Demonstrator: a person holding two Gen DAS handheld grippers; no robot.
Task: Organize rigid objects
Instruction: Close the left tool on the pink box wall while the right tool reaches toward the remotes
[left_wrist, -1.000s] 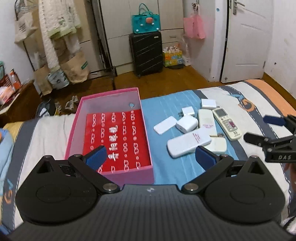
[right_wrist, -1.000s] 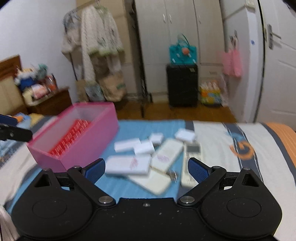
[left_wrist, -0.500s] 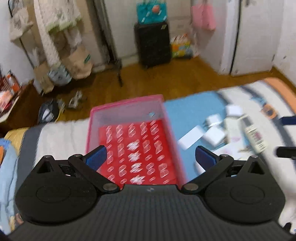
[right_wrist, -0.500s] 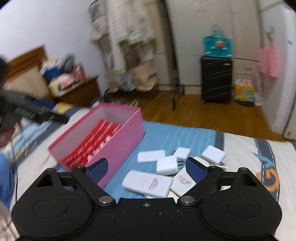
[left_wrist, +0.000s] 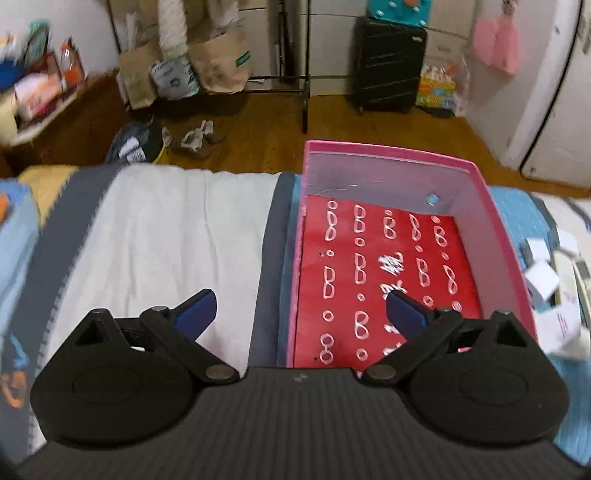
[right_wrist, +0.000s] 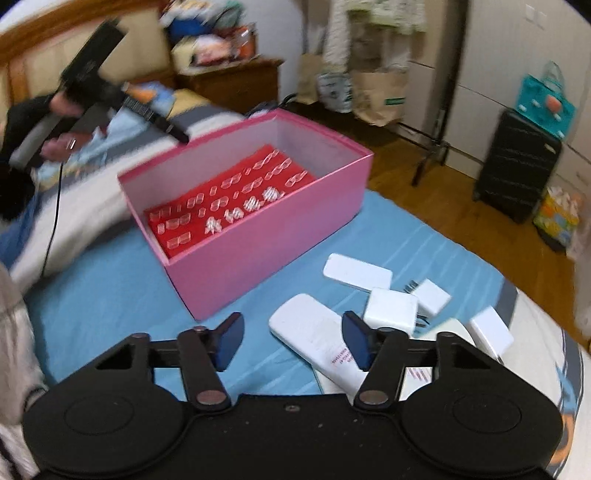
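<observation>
Bedroom, bed (left_wrist: 159, 221) w/ striped cover. Left view: my left gripper (left_wrist: 301, 308) hovers over the near-left wall of the pink box (left_wrist: 495, 225), fingers spread wide, holding nothing; box has only its red liner.

Right view: right gripper (right_wrist: 293, 341) hangs low, spread, empty, w/ the white remote (right_wrist: 314, 338) between the tips. Chargers (right_wrist: 391, 308) lie touching it. Risk, imo: closing skewed could nudge the remote into that pile, or pinch it off-centre so it slips.
</observation>
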